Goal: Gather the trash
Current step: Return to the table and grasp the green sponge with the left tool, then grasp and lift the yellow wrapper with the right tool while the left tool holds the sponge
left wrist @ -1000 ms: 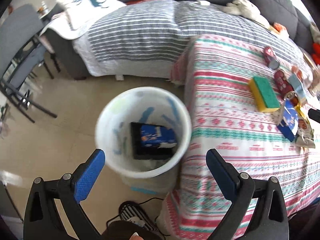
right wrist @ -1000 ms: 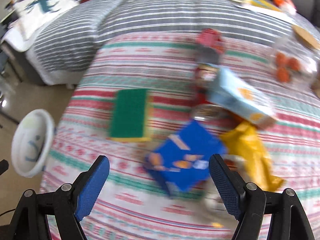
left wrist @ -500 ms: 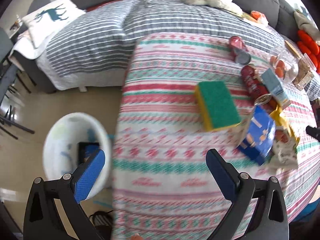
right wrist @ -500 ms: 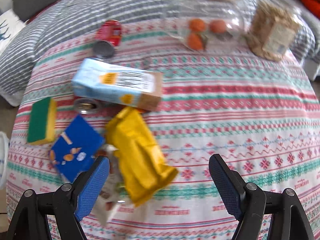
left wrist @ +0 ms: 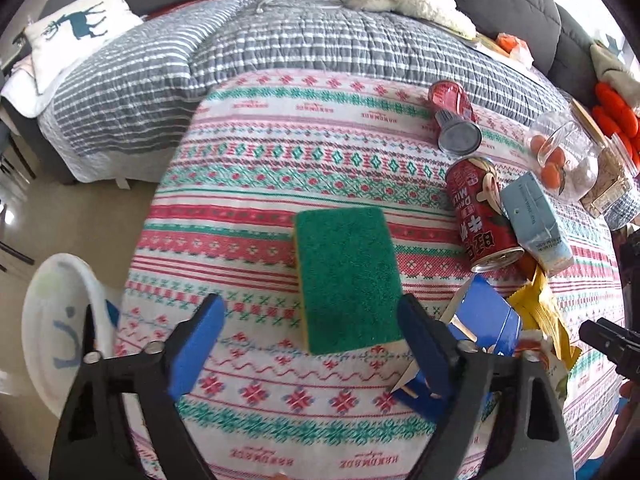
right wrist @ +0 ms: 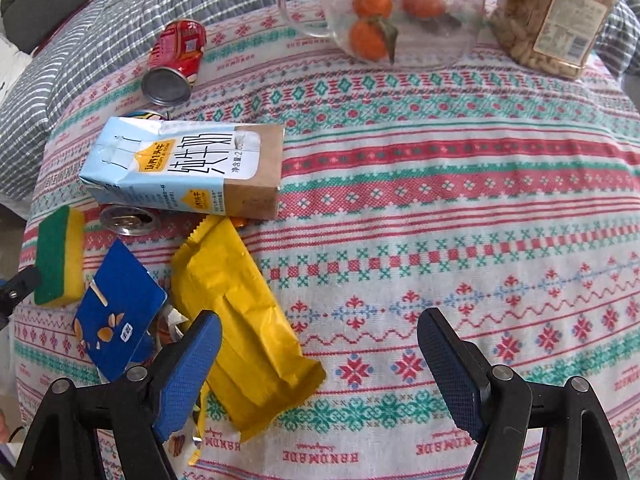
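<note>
Trash lies on the patterned tablecloth (right wrist: 440, 200): a yellow wrapper (right wrist: 240, 320), a blue carton (right wrist: 116, 320), a light blue milk carton (right wrist: 180, 164), a crushed red can (right wrist: 176, 60) and a red drink can (left wrist: 482, 216). A green and yellow sponge (left wrist: 348, 280) lies by them. My left gripper (left wrist: 312, 340) is open, just short of the sponge. My right gripper (right wrist: 318, 360) is open and empty, its left finger beside the yellow wrapper. The white bin (left wrist: 56, 328) stands on the floor at the left.
A glass jar with oranges (right wrist: 384, 16) and a bag of nuts (right wrist: 552, 20) stand at the table's far side. A sofa with a grey striped cover (left wrist: 280, 52) lies beyond the table. The table edge drops to the floor on the left.
My left gripper swung from above the bin to over the table, by the sponge. My right gripper moved right and closer to the yellow wrapper. Both stayed open.
</note>
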Action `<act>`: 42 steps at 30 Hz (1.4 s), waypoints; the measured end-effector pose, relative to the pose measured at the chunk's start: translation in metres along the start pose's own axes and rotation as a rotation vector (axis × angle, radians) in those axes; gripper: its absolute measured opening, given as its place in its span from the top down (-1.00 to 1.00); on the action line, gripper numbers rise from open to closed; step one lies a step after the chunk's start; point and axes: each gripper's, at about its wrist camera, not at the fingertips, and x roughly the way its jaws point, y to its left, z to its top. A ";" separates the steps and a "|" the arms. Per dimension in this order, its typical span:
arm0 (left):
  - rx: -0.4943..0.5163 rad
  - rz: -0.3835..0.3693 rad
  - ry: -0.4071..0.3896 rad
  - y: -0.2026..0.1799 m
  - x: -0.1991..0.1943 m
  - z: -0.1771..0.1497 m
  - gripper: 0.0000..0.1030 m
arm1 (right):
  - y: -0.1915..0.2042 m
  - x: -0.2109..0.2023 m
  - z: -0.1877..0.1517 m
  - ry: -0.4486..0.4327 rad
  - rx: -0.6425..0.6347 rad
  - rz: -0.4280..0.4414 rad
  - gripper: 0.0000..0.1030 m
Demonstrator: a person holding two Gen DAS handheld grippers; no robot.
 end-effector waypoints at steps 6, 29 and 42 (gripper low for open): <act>-0.018 -0.064 0.023 -0.003 0.010 0.000 -0.29 | 0.013 0.016 -0.002 0.068 -0.016 0.051 -0.40; 0.000 -0.107 0.049 -0.018 0.010 -0.003 -0.33 | 0.019 -0.009 -0.017 0.033 -0.095 0.068 0.87; 0.056 -0.010 0.040 -0.023 0.018 -0.010 -0.20 | 0.008 -0.047 -0.015 -0.062 -0.044 0.106 0.91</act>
